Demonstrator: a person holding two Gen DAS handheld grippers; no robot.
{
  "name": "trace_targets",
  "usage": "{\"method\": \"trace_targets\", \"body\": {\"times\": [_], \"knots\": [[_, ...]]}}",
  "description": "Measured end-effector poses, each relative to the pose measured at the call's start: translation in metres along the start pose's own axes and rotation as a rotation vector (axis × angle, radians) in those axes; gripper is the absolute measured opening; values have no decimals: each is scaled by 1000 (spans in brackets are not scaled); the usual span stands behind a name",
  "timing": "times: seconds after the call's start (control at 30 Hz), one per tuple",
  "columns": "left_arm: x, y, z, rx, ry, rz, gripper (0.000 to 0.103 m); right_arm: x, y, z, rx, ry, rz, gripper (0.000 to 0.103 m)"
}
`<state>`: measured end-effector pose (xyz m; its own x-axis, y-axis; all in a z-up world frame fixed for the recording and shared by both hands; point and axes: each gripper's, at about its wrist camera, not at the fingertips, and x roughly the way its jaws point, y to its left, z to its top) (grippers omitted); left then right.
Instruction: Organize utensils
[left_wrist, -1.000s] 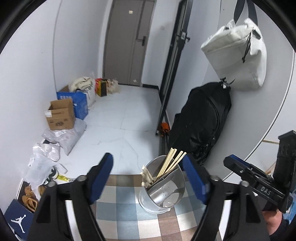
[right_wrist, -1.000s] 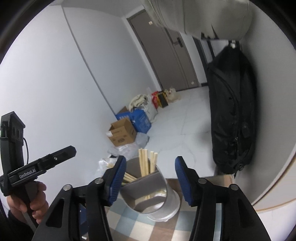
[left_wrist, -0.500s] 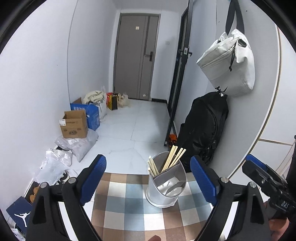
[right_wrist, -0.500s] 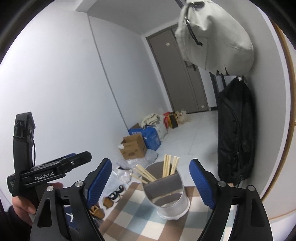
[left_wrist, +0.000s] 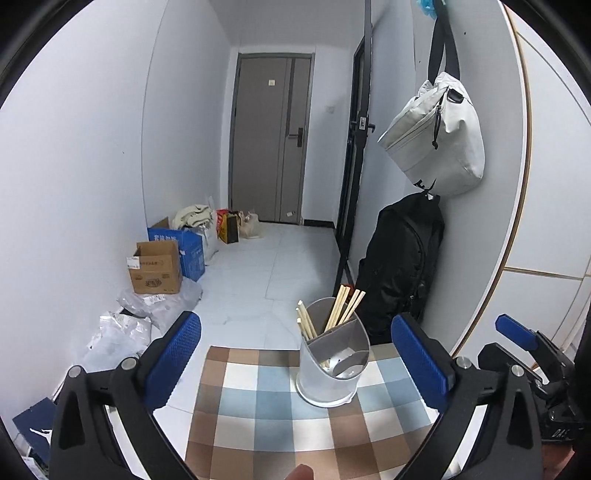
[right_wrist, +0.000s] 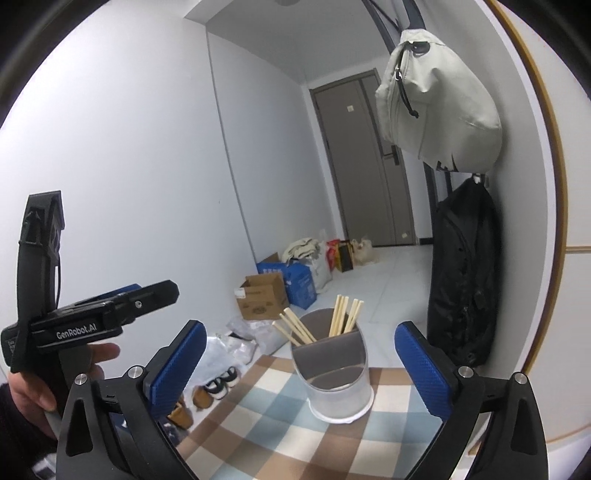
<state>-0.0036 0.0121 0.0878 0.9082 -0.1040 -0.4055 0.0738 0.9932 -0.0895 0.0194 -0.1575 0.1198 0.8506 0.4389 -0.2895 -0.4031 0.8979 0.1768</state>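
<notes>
Both grippers have pulled back from the utensil holder (left_wrist: 332, 363) — it looks smaller now. The left gripper (left_wrist: 295, 363) and right gripper (right_wrist: 295, 367) are opening wide, nothing between them. Chopsticks (right_wrist: 345, 321) stand inside.

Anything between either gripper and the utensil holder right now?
Nothing visible. The utensil holder stands alone on the checked cloth, chopsticks upright in its rear compartments. Only bare cloth lies between it and the left gripper or the right gripper; both grippers' jaws are opening, nothing between them.

Checked tabletop (left_wrist: 258, 413) bare around utensil holder (left_wrist: 332, 365); chopsticks (left_wrist: 345, 306) block top.
</notes>
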Motion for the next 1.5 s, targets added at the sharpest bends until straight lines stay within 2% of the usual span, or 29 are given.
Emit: {"method": "trace_targets", "body": {"times": [0.57,0.8,0.9,1.07,1.5], "knots": [[24,5,-60,-35,16,68,101,-7,-6,-54,11,3,-44,103],[36,5,-79,1,2,100,101,5,-14,-66,9,26,-69,103],[42,7,-83,7,10,115,101,5,-13,-70,-14,27,-66,103],[45,11,-81,-42,19,111,101,8,-6,-75,-39,31,-63,103],[38,4,-85,20,11,124,101,13,-3,-78,-36,36,-63,103]]}}
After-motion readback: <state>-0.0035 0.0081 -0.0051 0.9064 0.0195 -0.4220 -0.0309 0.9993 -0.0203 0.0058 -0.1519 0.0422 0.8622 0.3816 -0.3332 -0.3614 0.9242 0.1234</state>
